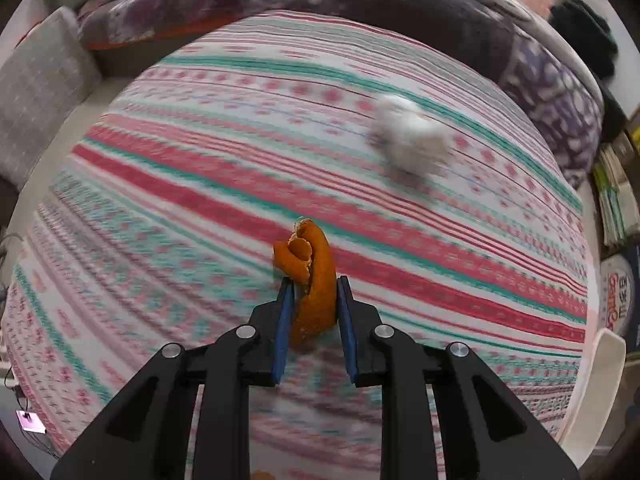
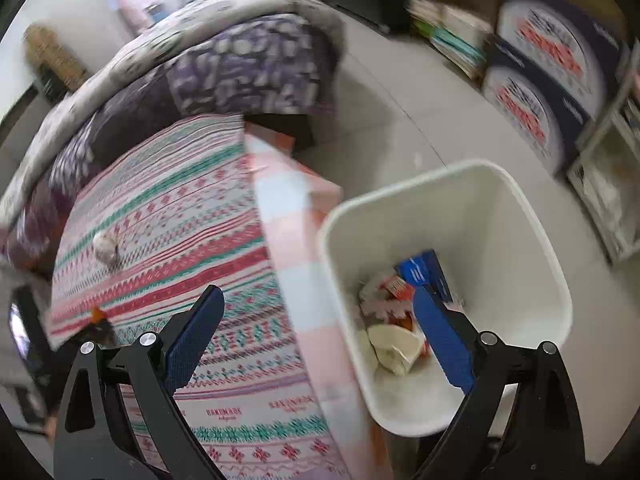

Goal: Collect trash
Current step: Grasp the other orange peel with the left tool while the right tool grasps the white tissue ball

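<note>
One curled orange peel (image 1: 316, 280) is clamped between the two blue-padded fingers of the left gripper (image 1: 314, 286), held above the striped tablecloth (image 1: 200, 184). One crumpled white tissue (image 1: 410, 140) is seen on the cloth at about two o'clock from the peel, well apart from it. The right gripper (image 2: 320, 312) is held with its fingers spread wide, empty, over the table edge beside one white trash bin (image 2: 516, 240), in which one blue box (image 2: 426, 270) and several wrappers (image 2: 390, 292) are seen.

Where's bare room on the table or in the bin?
The striped tablecloth is bare left of the white crumpled tissue and beyond the orange peel. The white plastic bin is crowded at its near left bottom; its far right is open.
</note>
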`<state>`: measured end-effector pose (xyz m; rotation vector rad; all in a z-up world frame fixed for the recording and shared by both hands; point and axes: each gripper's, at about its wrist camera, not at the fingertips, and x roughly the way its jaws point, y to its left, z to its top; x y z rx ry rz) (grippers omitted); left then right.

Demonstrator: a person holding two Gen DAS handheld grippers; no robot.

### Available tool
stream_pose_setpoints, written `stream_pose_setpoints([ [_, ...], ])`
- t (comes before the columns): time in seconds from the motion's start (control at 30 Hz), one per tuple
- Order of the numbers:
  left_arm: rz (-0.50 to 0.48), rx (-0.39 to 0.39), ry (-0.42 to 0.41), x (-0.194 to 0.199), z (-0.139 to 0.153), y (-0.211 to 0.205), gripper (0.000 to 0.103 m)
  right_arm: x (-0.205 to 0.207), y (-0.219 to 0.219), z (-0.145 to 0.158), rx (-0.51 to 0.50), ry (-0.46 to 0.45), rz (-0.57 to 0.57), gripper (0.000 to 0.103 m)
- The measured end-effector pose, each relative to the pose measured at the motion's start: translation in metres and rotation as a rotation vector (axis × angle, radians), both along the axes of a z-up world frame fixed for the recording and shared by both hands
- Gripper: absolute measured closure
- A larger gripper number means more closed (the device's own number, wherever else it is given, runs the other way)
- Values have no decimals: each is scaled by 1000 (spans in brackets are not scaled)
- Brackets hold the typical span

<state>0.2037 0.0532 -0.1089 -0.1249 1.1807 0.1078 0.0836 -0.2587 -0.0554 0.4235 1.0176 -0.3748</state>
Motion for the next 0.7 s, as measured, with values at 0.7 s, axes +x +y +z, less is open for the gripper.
stream_pose_setpoints([
  [0.7, 143, 82, -37, -15, 13, 99, 81, 209, 208, -56, -43, -30, 409, 34],
])
